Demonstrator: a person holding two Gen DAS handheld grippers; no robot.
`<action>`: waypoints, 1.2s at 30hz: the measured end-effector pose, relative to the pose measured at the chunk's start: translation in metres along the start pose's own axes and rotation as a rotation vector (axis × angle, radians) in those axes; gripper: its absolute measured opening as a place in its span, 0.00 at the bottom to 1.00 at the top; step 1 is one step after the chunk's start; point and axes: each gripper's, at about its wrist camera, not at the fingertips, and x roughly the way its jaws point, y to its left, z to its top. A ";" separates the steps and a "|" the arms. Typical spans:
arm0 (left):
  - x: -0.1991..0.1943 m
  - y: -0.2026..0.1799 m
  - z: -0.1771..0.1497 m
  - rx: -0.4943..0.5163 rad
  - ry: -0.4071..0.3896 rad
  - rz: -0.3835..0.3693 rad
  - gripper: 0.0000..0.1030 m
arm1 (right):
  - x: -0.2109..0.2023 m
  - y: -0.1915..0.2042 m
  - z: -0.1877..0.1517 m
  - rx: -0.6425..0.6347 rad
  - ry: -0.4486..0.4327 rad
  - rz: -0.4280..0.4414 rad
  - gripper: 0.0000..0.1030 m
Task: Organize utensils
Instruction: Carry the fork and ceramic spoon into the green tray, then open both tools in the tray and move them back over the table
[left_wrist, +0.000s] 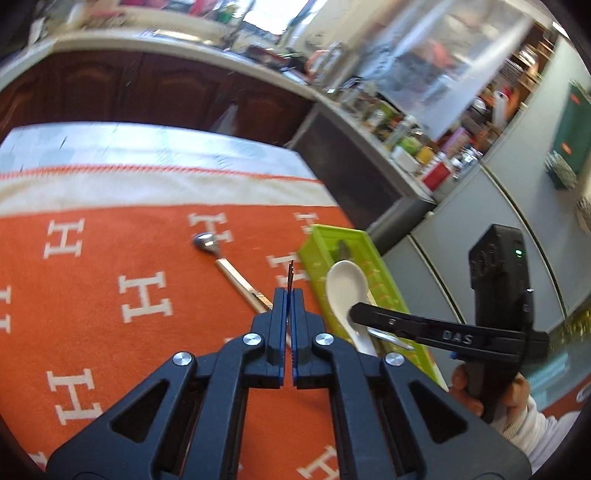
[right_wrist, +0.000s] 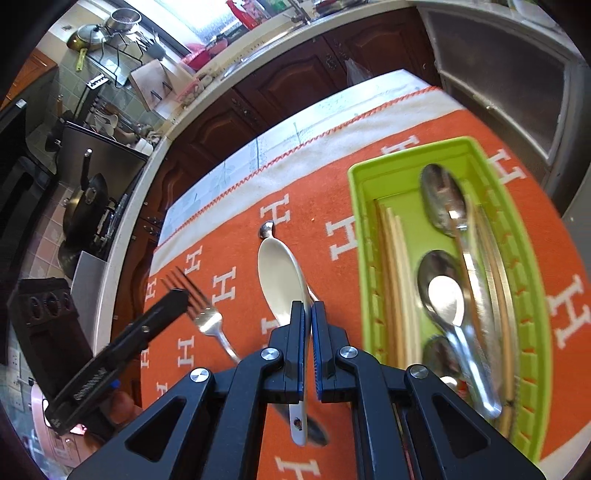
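left gripper (left_wrist: 289, 295) pinched a fork (right_wrist: 207, 314), lifted above the orange cloth (left_wrist: 110, 258); in its own view the fork showed edge-on between the pads. right gripper (right_wrist: 308, 314) pinched a white ceramic spoon (right_wrist: 282, 284), held just left of the green tray (right_wrist: 360, 236). the tray sat at the cloth's right edge, holding metal spoons (right_wrist: 443, 199) and chopsticks (right_wrist: 397, 277). one small spoon (left_wrist: 221, 258) lay mid-cloth.

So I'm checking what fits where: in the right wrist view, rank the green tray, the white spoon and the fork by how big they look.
1. green tray, clearly largest.
2. white spoon, held in the right tool.
3. fork, in the left tool.
Spoon versus fork is unsure: both are partly hidden, and the spoon sits nearer the camera.
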 end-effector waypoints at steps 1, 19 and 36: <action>-0.002 -0.010 0.002 0.020 0.003 -0.010 0.00 | -0.010 -0.003 -0.002 -0.001 -0.011 0.002 0.04; 0.092 -0.161 -0.034 0.309 0.354 -0.043 0.00 | -0.095 -0.110 -0.026 0.012 -0.122 -0.225 0.04; 0.143 -0.147 -0.009 0.207 0.344 0.127 0.00 | -0.059 -0.106 -0.019 0.021 -0.062 -0.211 0.06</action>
